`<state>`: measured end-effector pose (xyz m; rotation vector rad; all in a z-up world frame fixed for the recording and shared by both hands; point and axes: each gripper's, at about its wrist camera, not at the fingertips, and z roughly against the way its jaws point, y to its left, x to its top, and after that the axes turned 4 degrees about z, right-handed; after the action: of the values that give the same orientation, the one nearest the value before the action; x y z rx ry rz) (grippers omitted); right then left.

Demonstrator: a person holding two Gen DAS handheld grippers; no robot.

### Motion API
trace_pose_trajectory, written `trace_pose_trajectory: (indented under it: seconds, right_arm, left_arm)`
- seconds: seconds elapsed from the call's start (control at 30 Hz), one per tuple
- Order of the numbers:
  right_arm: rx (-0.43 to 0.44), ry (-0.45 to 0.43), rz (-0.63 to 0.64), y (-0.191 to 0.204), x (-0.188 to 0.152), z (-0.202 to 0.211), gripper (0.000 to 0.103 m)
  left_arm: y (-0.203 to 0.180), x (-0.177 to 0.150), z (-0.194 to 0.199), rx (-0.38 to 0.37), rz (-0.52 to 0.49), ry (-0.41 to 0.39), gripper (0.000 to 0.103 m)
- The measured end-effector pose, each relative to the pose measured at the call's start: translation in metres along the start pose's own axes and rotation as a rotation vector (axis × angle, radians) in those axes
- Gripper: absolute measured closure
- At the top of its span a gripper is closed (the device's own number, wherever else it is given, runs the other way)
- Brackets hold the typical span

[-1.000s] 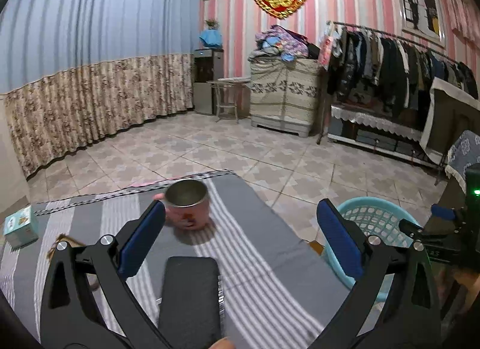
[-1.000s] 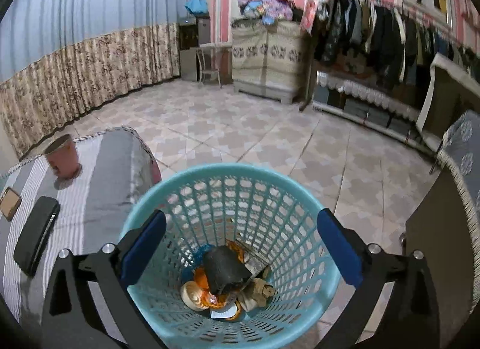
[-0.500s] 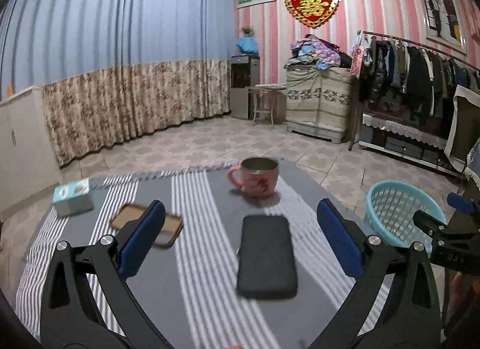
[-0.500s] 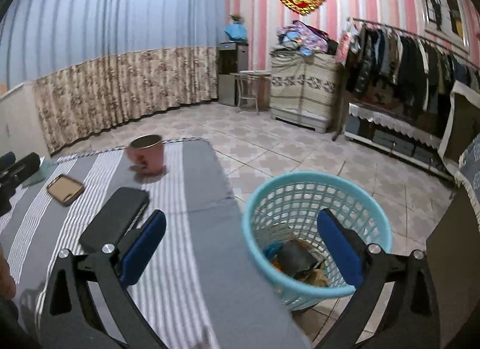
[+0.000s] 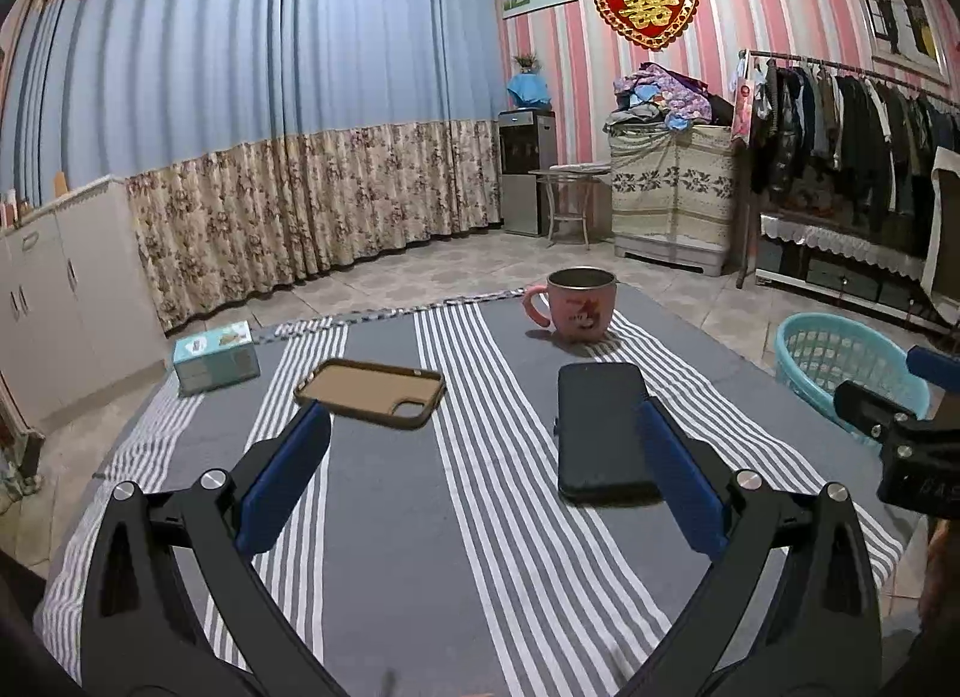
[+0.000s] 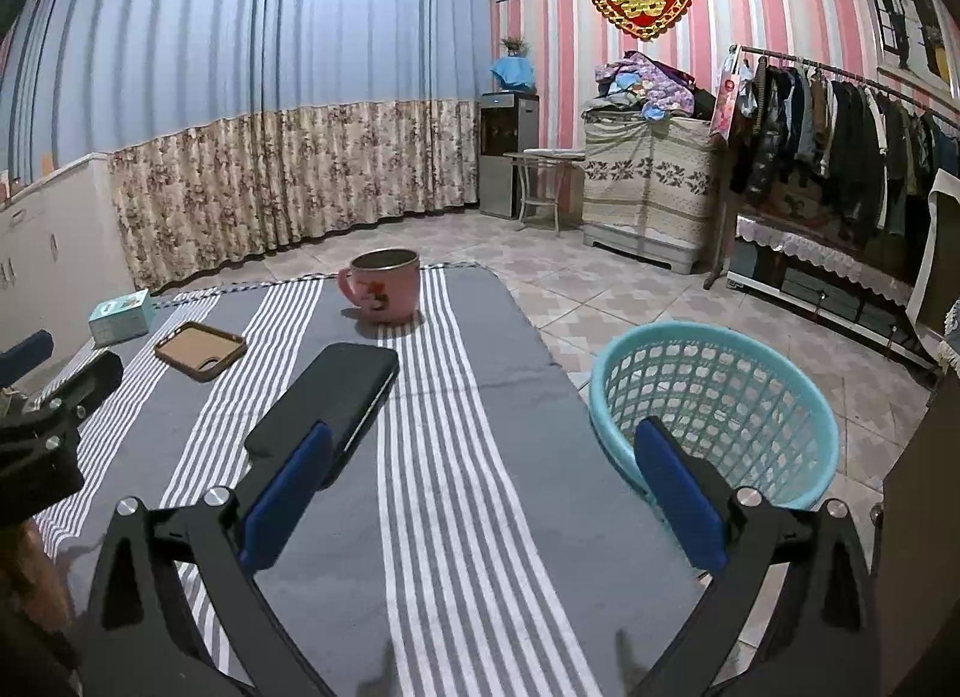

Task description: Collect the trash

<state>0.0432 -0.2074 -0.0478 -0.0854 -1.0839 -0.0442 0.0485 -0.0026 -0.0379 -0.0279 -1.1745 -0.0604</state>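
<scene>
A light blue plastic basket (image 6: 717, 403) stands on the floor off the table's right edge; it also shows in the left wrist view (image 5: 846, 361). Its contents are hidden from here. My left gripper (image 5: 480, 472) is open and empty above the near middle of the striped table (image 5: 396, 517). My right gripper (image 6: 480, 484) is open and empty above the table's near right part, left of the basket. No loose trash shows on the table.
On the table stand a pink mug (image 5: 579, 304), a black phone (image 5: 603, 427), a brown phone case (image 5: 372, 391) and a small teal box (image 5: 216, 356). A clothes rack (image 5: 852, 157) and cabinet (image 5: 672, 205) stand across the tiled floor.
Both grippers have pulled back and up from the basket toward the table's near side. The right gripper no longer looks down into the basket. Both stay open and empty.
</scene>
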Motion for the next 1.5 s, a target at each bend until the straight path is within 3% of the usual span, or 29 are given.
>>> trace_pose_trajectory:
  seconds: [0.6, 1.5]
  right_arm:
    - [-0.023, -0.012, 0.003, 0.004, -0.004, -0.001, 0.005]
    - [-0.023, -0.024, -0.002, -0.001, -0.009, -0.003, 0.005]
  left_arm:
    - [-0.010, -0.001, 0.013, -0.058, -0.008, -0.027, 0.005]
    - [-0.013, -0.001, 0.014, -0.051, -0.021, -0.042, 0.005]
